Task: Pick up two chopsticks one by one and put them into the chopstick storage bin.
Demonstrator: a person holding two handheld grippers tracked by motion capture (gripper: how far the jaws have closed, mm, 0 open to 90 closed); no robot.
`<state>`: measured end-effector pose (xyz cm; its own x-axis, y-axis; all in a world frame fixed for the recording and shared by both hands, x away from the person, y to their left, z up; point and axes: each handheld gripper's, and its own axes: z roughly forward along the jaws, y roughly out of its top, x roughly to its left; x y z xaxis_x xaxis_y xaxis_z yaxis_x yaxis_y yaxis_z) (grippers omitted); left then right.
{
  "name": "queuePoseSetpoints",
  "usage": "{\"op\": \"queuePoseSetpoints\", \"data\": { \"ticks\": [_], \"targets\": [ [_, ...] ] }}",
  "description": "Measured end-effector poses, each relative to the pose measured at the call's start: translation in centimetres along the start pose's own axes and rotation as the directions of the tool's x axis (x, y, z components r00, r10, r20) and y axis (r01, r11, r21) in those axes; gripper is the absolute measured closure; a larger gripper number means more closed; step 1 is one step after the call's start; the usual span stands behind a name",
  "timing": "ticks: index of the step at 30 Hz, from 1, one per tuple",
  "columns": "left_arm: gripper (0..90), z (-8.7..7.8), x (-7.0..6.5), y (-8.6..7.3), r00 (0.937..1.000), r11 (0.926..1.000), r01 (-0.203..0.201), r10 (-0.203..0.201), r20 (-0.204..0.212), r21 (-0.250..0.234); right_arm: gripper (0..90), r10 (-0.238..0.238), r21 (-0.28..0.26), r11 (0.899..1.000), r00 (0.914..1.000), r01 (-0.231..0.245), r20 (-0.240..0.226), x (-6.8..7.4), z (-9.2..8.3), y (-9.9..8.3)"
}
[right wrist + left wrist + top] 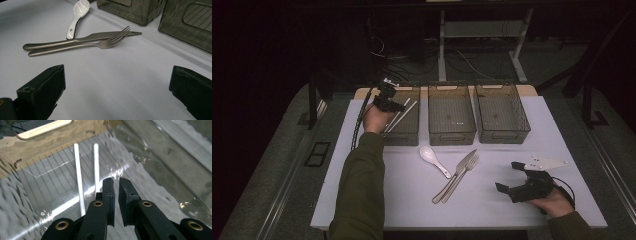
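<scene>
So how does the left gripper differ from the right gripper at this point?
The left gripper has its jaws nearly shut with nothing between them; the right gripper has its jaws wide apart. The left gripper reaches into the left bin by the chopsticks; the right gripper sits low over the table. Both hold nothing.

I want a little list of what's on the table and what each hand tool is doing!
chopsticks: two white sticks lying in the left bin
left gripper: over that bin, jaws nearly shut, nothing between them
right gripper: resting on the table near the right edge, jaws wide open, holding nothing
spoon: white, on the table in front of the bins
knife and fork: metal, lying side by side and touching
middle bin and right bin: look empty
</scene>
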<state>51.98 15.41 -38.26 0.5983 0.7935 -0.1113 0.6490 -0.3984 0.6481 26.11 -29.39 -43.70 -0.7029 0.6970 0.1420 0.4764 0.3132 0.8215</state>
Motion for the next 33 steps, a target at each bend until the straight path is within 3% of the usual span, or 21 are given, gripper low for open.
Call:
{"op": "queuePoseSetpoints", "data": {
  "ticks": [7, 12, 14, 21, 33],
  "targets": [
    [72.2, -1.4, -0.7, -0.2, 0.9997, 0.9994, -0.013, 0.014, 0.02, -0.033, 0.5, -0.003, 0.003, 1.0, 1.0, 0.003, 0.002, 0.1, 0.1, 0.0],
    [65.8, -3.3, -1.2, -0.4, 0.9987, 0.9966, -0.005, 0.009, 0.051, -0.083, 0.5, -0.003, 0.003, 1.0, 1.0, 0.003, 0.003, 0.1, 0.1, 0.0],
    [62.4, -4.1, -1.5, -0.5, 0.9984, 0.9956, -0.023, 0.028, 0.05, -0.091, 0.5, -0.004, 0.004, 1.0, 1.0, 0.004, 0.003, 0.2, 0.1, 0.0],
    [51.7, -6.3, -3.3, -1.6, 0.996, 0.9908, -0.049, 0.058, 0.068, -0.126, 0.5, -0.006, 0.008, 1.0, 1.0, 0.006, 0.001, 0.1, 0.1, 0.0],
    [40.9, -8.7, -6.6, -4.6, 0.9886, 0.9786, -0.078, 0.101, 0.112, -0.19, 0.5, -0.004, 0.007, 1.0, 1.0, 0.004, 0.003, 0.1, 0.1, 0.0]
  ]
}}
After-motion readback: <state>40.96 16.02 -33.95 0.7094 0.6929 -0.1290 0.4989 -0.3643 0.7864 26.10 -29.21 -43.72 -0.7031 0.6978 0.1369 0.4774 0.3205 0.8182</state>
